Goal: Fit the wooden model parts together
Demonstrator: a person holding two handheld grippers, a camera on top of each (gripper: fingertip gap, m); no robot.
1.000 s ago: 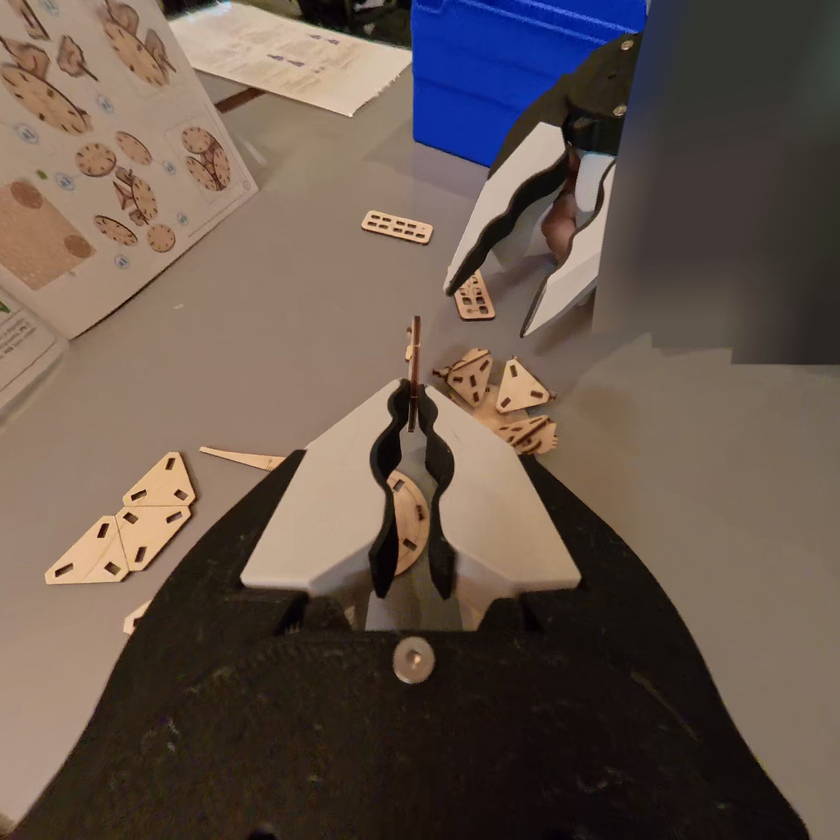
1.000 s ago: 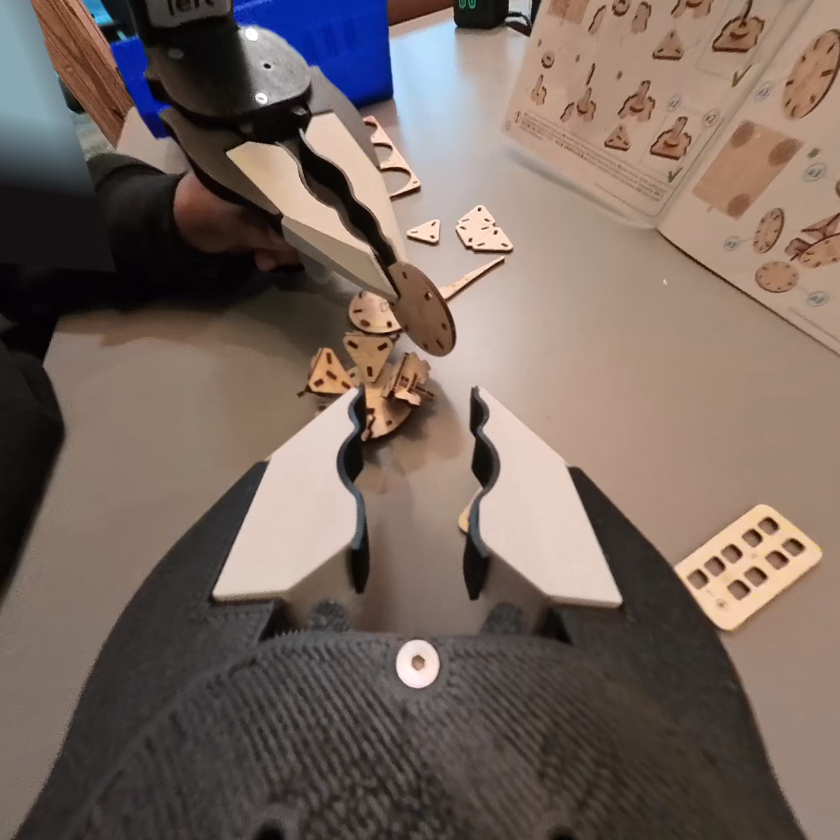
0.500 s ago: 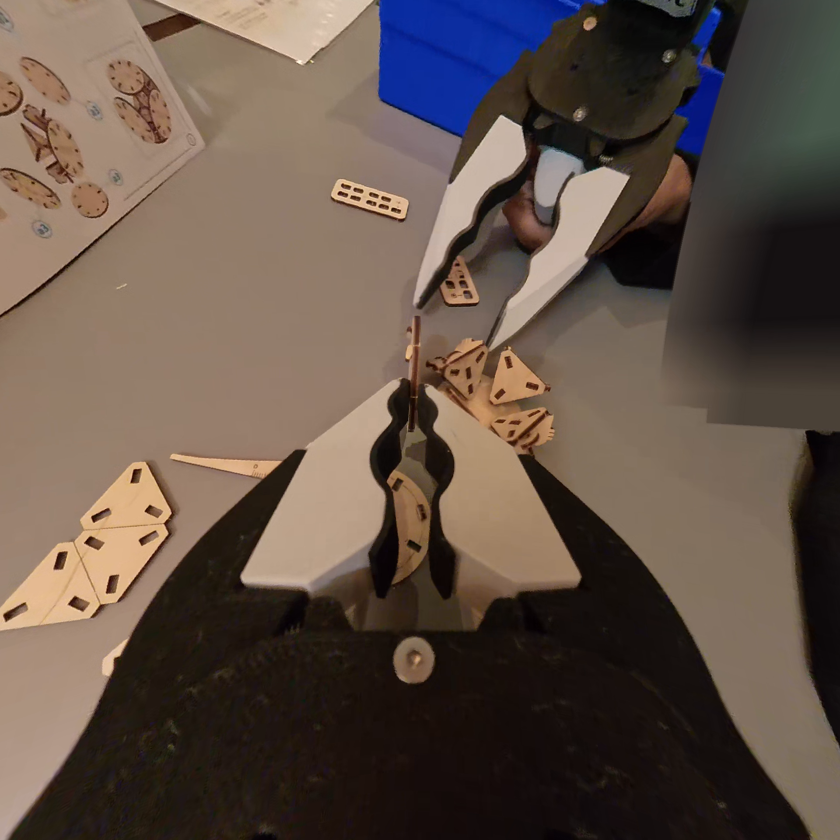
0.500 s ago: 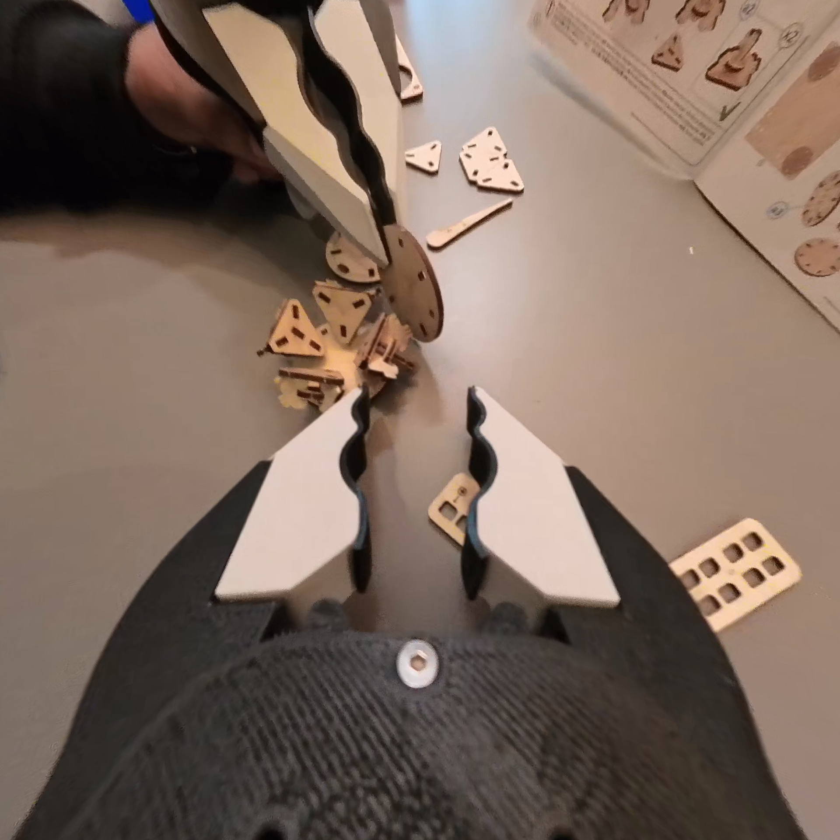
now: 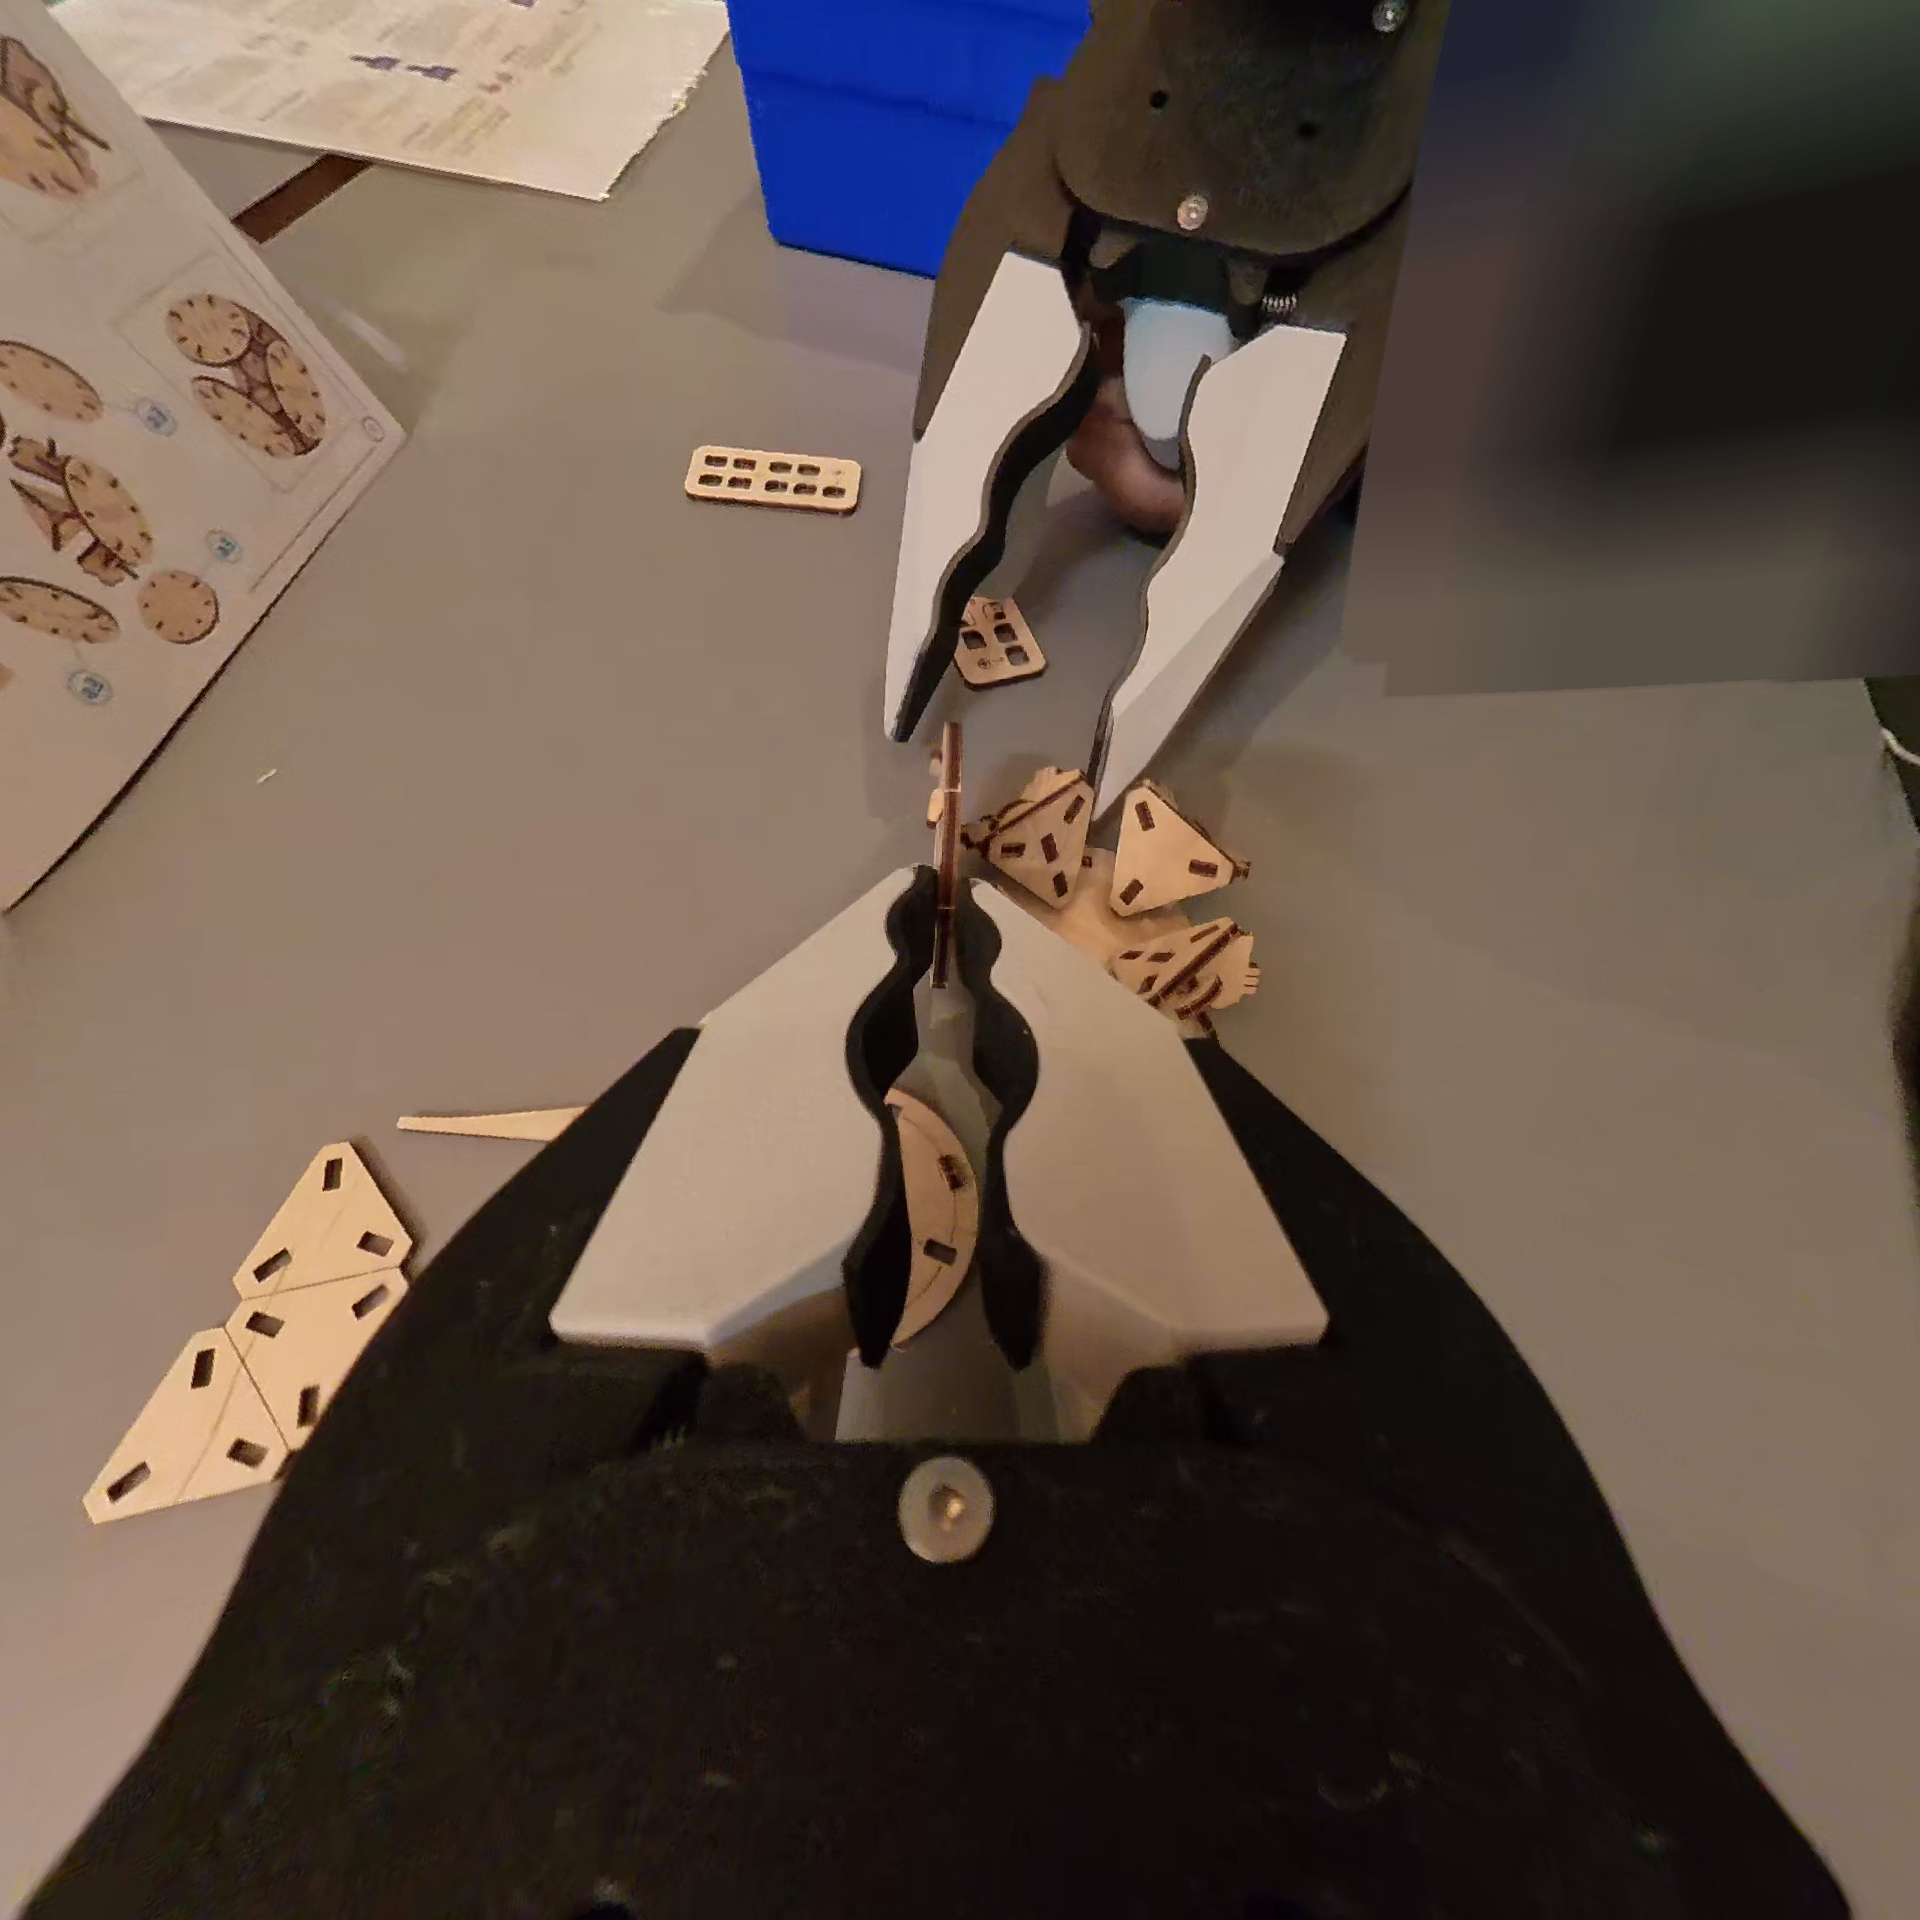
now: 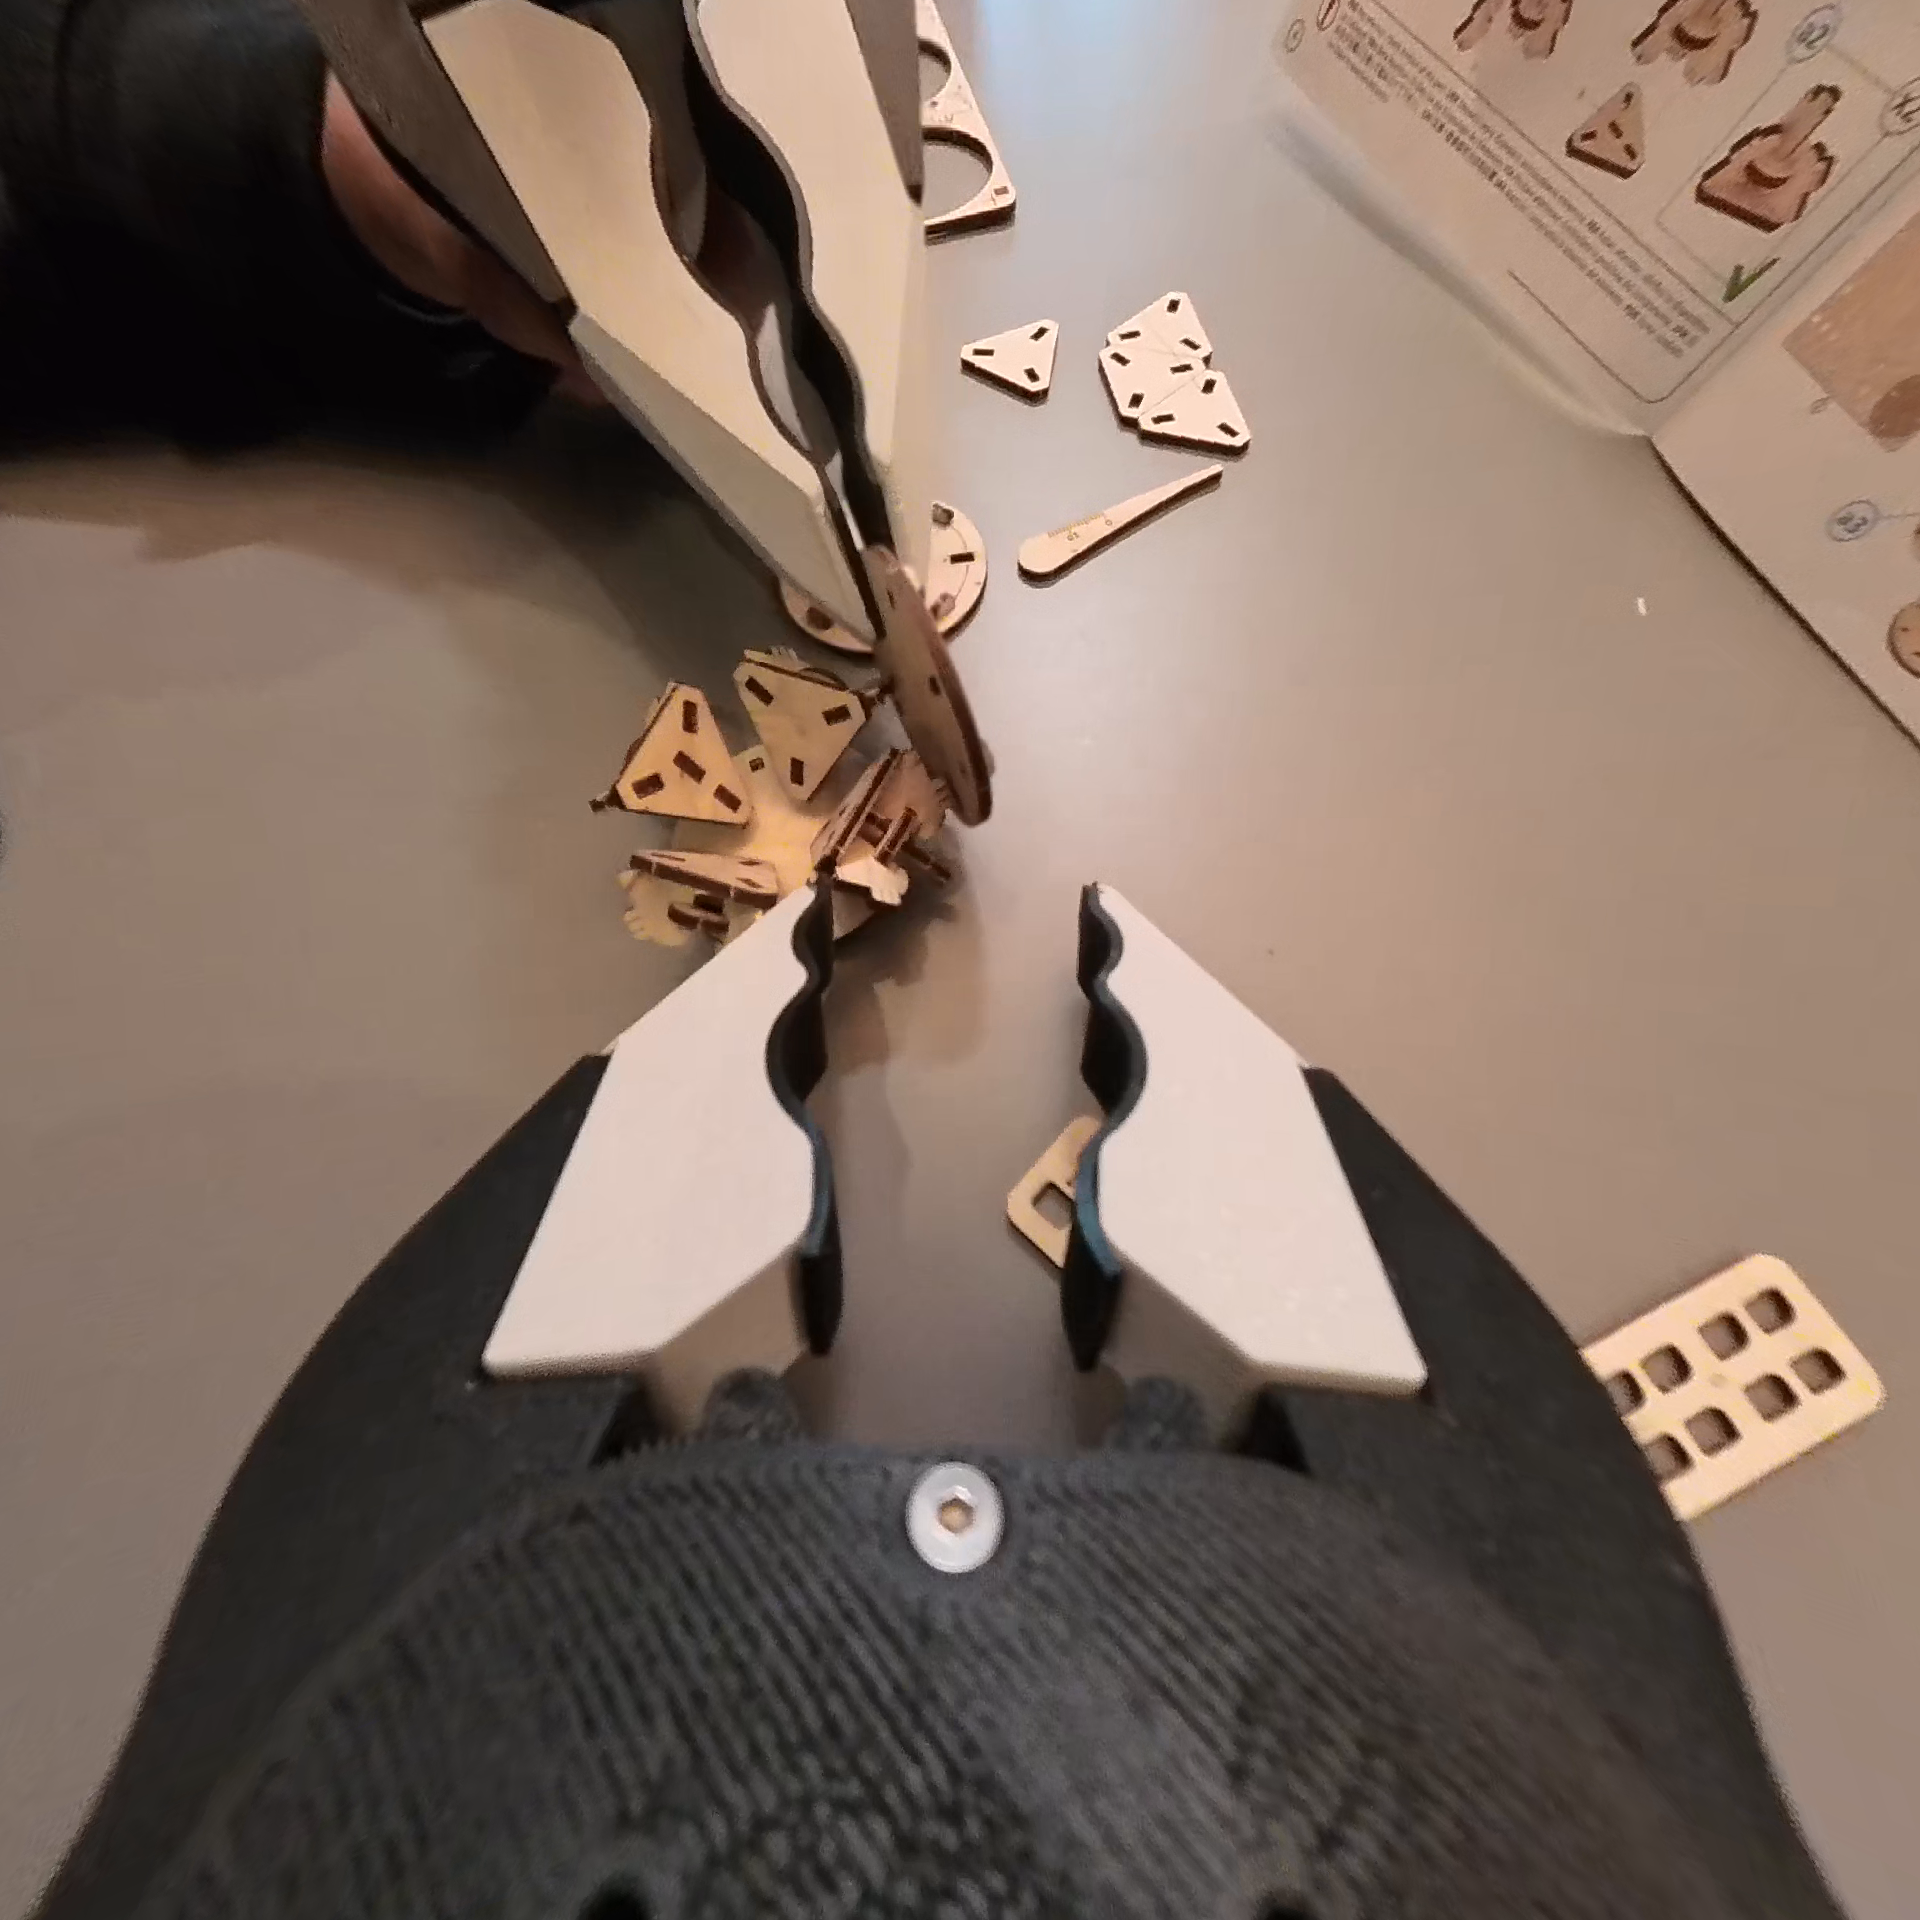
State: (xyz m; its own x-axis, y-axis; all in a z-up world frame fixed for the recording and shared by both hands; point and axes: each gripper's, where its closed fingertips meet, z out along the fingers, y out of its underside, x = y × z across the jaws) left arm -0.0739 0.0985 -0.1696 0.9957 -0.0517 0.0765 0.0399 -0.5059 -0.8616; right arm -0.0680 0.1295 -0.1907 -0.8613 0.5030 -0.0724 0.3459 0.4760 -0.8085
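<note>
Closing in beside the cluster of wooden pieces [image 6: 769, 800], our right gripper [image 6: 956, 904] is gaping empty; our left gripper [image 5: 943, 894] is pinching a wooden disc [image 6: 930, 707] edge-on.

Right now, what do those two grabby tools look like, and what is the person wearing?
Both the left tool and the right tool look alike: a rough black body with a silver screw in the middle, and two pale grey wedge-shaped fingers lined with wavy black pads. The person wears a dark sleeve.
</note>
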